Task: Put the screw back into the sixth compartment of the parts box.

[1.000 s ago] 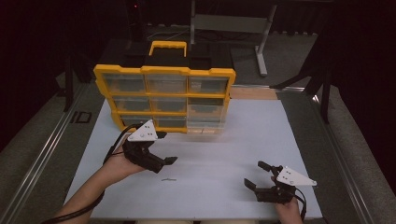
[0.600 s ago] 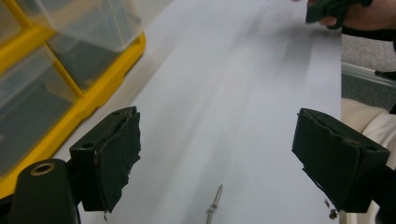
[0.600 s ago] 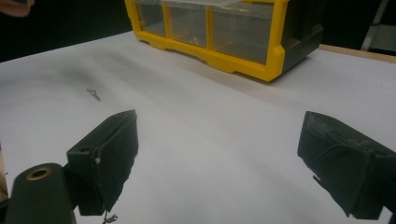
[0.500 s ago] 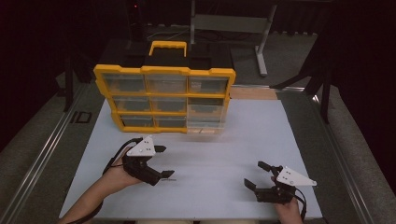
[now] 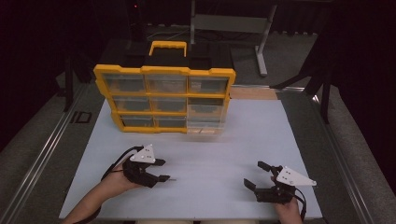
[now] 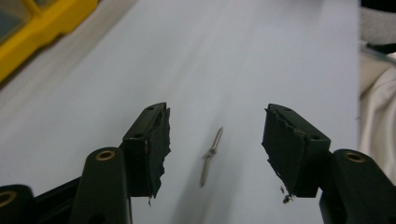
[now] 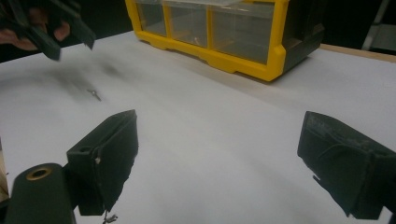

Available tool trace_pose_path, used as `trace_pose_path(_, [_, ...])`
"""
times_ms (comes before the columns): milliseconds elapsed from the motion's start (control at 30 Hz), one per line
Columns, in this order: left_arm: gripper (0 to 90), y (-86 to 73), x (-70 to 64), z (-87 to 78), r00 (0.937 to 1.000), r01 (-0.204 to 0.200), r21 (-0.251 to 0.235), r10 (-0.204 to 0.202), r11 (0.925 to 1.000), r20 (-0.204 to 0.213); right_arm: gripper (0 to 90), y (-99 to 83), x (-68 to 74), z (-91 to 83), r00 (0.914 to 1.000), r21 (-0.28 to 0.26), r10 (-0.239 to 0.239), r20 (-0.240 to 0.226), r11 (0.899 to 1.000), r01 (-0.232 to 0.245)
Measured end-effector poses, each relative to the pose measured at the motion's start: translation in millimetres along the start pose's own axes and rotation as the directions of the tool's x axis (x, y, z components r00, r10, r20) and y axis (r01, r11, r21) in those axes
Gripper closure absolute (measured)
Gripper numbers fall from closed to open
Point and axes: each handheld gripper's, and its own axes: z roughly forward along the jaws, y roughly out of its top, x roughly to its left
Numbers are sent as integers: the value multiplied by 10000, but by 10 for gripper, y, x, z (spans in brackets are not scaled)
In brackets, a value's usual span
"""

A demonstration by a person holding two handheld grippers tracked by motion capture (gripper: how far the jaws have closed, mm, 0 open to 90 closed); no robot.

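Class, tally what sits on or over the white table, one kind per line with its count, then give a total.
Yellow drawer organizer: 1
Small metal screw: 1
Handheld grippers: 2, the left gripper and the right gripper, both with jaws apart
Total: 4

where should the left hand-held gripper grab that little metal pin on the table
Grip the pin at mid-shaft, coming straight down from above. It lies flat on the table, pointing away between the open jaws of the left hand-held gripper, so they would close across its thin width.
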Motion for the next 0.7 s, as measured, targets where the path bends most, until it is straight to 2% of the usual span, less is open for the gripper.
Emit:
trace_pose_path(100, [438,-40,11,73,9999,20,315,-25,9995,142,124,-6,-1,6,10000,42,-10,2,10000,10])
trace_pose_path(167, [459,-53,0,120,9999,-109,538,104,9985,96,124,-3,-1,4,10000,26,12,-1,10000,-12])
trace_pose_path(233, [509,-62,-3,162,9995,-282,715,269,9970,191,124,-2,1,2,10000,23,17,1,10000,-17])
trace_pose_path(367, [587,-75,2,236,9991,-376,962,353,9947,246,124,-3,0,1,10000,22,14,-17,10000,-14])
trace_pose_path(567, [677,-120,74,313,9996,-113,1088,82,9940,283,124,-1,-3,-2,10000,-9,32,-36,10000,-32])
trace_pose_path(700, [700,-164,84,373,9995,-31,1178,-8,9930,328,124,-6,-5,-1,10000,33,4,-29,10000,-4])
